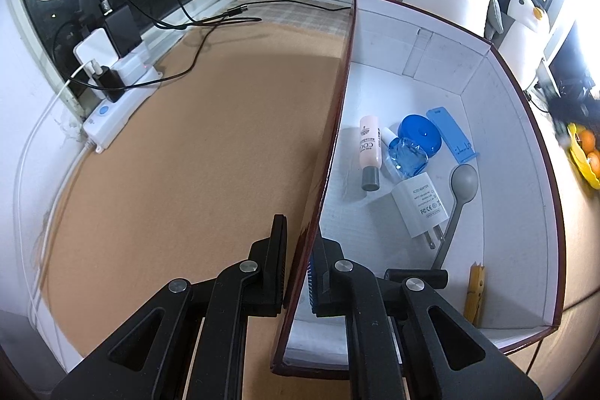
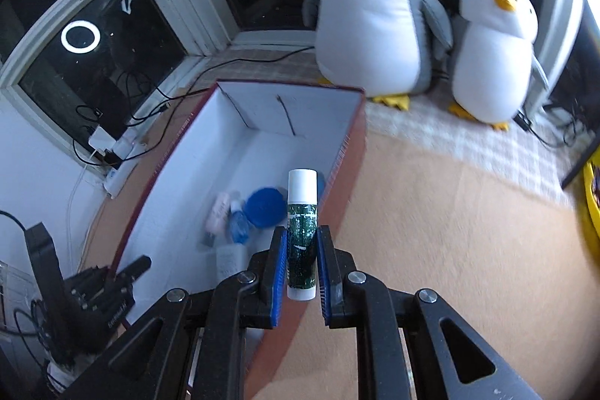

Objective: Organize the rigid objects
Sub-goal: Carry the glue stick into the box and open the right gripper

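A white-lined box with dark red outside (image 1: 498, 145) stands on the tan mat. My left gripper (image 1: 298, 231) is shut on the box's left wall, one finger on each side. Inside lie a pink tube (image 1: 370, 149), a blue bottle (image 1: 407, 158), a blue lid (image 1: 420, 134), a blue flat piece (image 1: 452, 130), a white power adapter (image 1: 420, 205), a grey spoon (image 1: 459, 197) and a yellow clothespin (image 1: 474, 291). My right gripper (image 2: 302, 235) is shut on a white-capped green tube (image 2: 302, 223), held upright above the box's (image 2: 262, 115) right wall.
Two plush penguins (image 2: 371, 6) (image 2: 491, 51) stand behind the box by the window. A white power strip with plugs and cables (image 1: 112, 92) lies at the left along the sill. A yellow bowl with oranges (image 1: 585, 152) sits at the far right. The left gripper (image 2: 112, 283) shows at the box's near-left wall.
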Demonstrator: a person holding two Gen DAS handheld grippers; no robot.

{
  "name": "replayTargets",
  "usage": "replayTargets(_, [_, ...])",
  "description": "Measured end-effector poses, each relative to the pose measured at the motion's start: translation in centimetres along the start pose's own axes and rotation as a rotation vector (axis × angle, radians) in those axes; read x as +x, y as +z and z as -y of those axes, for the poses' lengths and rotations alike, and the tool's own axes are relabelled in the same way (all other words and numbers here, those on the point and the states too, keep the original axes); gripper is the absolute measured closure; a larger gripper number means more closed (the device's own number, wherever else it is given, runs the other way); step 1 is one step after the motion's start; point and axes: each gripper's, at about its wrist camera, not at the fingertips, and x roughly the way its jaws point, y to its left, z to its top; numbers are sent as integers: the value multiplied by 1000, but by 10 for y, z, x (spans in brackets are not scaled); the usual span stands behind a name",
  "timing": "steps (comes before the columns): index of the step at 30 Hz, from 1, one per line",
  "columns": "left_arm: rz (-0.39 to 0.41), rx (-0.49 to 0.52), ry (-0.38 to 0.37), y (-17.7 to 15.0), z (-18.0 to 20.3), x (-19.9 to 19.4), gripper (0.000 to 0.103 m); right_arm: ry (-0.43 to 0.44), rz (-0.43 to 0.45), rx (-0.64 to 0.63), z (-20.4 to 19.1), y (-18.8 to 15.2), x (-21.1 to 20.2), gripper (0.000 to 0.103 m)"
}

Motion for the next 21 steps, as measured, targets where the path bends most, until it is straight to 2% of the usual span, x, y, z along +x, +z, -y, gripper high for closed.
replayTargets(9, [-1, -1, -1, 0, 0, 0, 95, 3, -44, -92, -34, 42, 51, 89])
replayTargets(21, [-2, 1, 2, 2, 0, 2, 95, -58, -114, -142, -47, 63, 110, 89])
